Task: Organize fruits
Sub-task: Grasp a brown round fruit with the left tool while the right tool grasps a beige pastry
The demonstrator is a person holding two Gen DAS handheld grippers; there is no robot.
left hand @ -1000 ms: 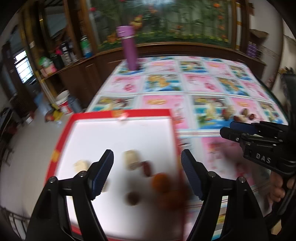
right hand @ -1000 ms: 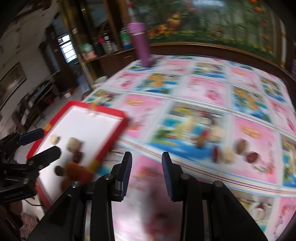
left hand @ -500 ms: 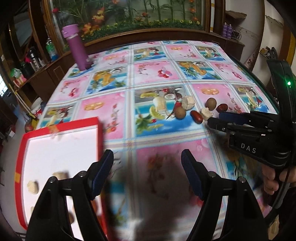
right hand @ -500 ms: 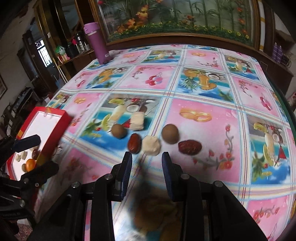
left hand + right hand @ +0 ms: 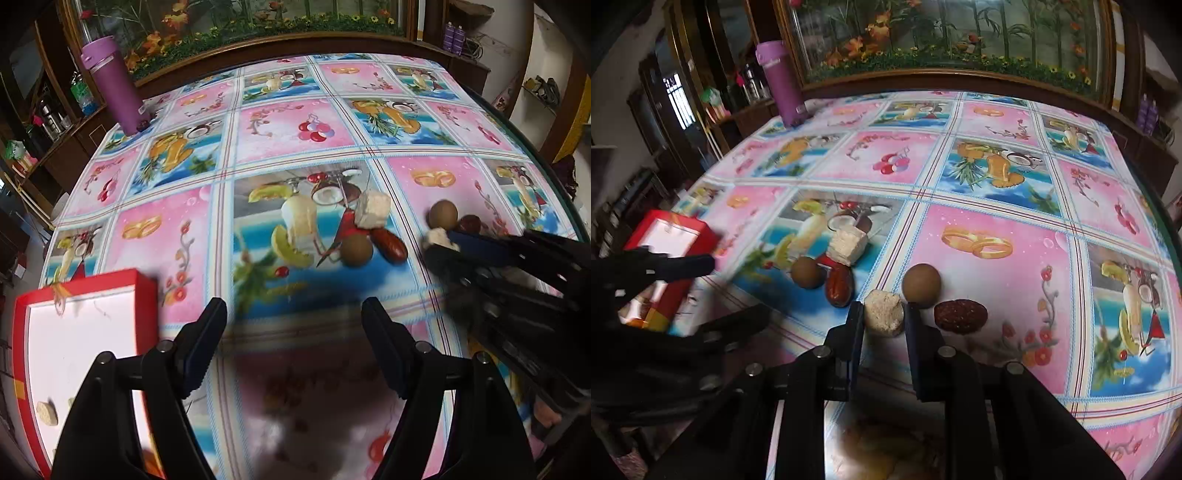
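Note:
Loose fruit lies mid-table: a pale crumbly chunk (image 5: 883, 313), two brown round fruits (image 5: 921, 284) (image 5: 808, 272), two red dates (image 5: 960, 312) (image 5: 839, 286) and a pale cube (image 5: 848, 243). My right gripper (image 5: 882, 321) is open with its fingers on either side of the pale chunk, close to it. In the left wrist view the chunk (image 5: 436, 236) shows at the right gripper's tip. My left gripper (image 5: 293, 325) is open and empty above the cloth, right of the red-rimmed white tray (image 5: 22, 332), which holds a pale piece (image 5: 47, 412).
A purple bottle (image 5: 110, 85) stands at the table's far left corner. The fruit-print tablecloth (image 5: 288, 125) covers the table. A wooden ledge with flowers runs along the far edge. The tray also shows in the right wrist view (image 5: 687, 225), at the left.
Both grippers have swung right from the tray to the loose fruit. My right gripper has closed in on the pale chunk, which now sits between its fingers.

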